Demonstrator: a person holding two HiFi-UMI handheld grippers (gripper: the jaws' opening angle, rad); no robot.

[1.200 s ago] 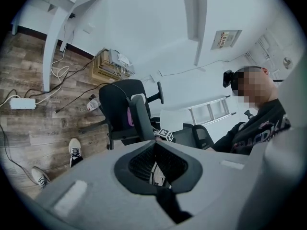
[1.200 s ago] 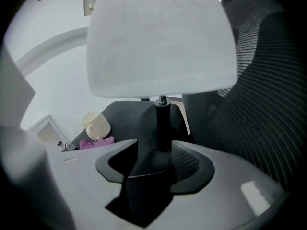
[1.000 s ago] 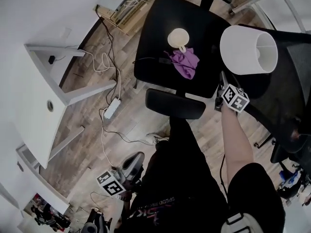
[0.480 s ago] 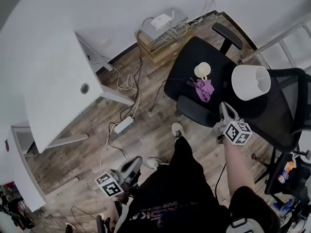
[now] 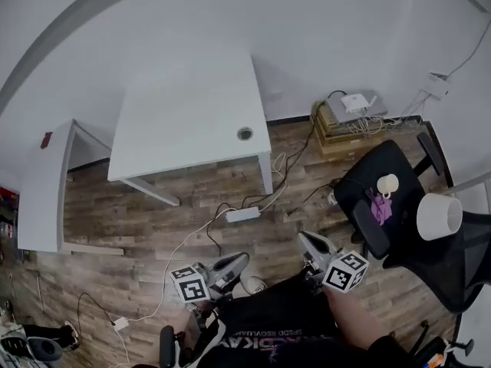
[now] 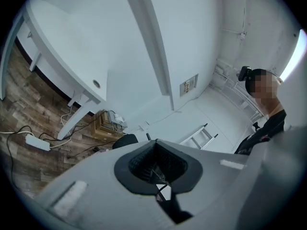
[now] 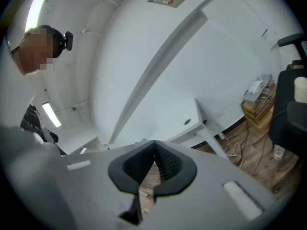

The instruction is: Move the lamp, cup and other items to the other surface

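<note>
Person is holding left gripper [image 5: 239, 260] & right gripper [image 5: 304, 238] pressed shut, empty; lamp [image 5: 439, 217], cup [image 5: 387, 184] are sitting on chair [image 5: 354, 192]; prob. needing jaws opening b4 reaching.

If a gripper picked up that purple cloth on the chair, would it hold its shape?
Probably not: the purple cloth lies crumpled on the chair seat, so it would likely droop. It looks thin, so it is probably light.

Wood-plank floor [image 5: 153, 228] (a power strip [image 5: 242, 214] lying on it) runs to a plain white wall [image 5: 230, 21].
</note>
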